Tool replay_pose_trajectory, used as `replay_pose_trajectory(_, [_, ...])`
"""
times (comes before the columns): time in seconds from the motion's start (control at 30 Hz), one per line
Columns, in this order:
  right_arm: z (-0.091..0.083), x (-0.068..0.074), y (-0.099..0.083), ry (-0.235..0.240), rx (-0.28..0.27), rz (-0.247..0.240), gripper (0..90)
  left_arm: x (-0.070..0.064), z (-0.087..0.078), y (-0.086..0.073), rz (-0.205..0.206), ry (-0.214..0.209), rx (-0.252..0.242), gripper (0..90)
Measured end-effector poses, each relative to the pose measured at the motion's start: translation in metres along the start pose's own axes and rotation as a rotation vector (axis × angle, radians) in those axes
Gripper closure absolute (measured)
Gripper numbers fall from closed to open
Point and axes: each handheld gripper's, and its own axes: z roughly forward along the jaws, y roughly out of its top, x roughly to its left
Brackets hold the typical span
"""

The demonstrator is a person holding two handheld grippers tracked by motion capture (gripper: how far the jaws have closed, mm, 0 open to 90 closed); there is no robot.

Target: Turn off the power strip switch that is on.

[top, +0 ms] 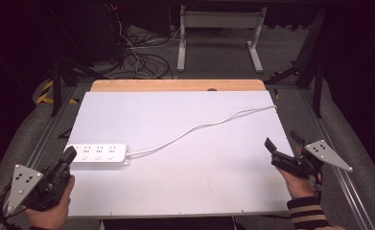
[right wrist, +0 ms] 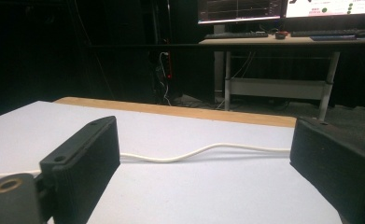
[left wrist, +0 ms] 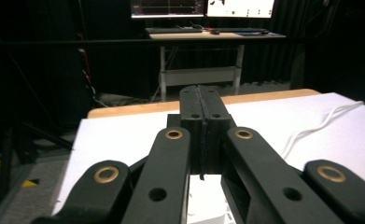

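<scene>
White power strip (top: 98,153) lies at counter (top: 185,191) left edge, cord (top: 199,127) trailing right. Likely rigid, light, slick plastic; grip across its narrow sides. Left gripper (top: 69,155) fingers closed, empty, beside it; right gripper (top: 283,146) fingers spread, well apart.

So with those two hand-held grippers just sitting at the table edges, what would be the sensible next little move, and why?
Probably open the left hand-held gripper: its jaws are pressed shut, its tip right by the end of the white plastic power strip, with nothing between them. The right hand-held gripper is already open, apart from the thin white cable.
</scene>
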Motion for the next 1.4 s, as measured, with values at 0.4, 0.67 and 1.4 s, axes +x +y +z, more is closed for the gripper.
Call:
replay_pose_trajectory(0.4, [-0.002,0.0,0.0,-0.003,0.001,0.003,9.8,0.01,0.016,0.002,-0.052,0.049,0.055,89.9])
replay_pose_trajectory(0.67, [-0.006,-0.001,-0.001,-0.005,0.01,0.002,10.2,0.004,0.048,0.003,-0.004,-0.027,0.229,89.9])
replay_pose_trajectory(1.4, [-0.028,-0.008,-0.005,-0.044,0.025,0.021,12.0,0.0,0.135,-0.043,0.054,-0.113,0.787,89.9])
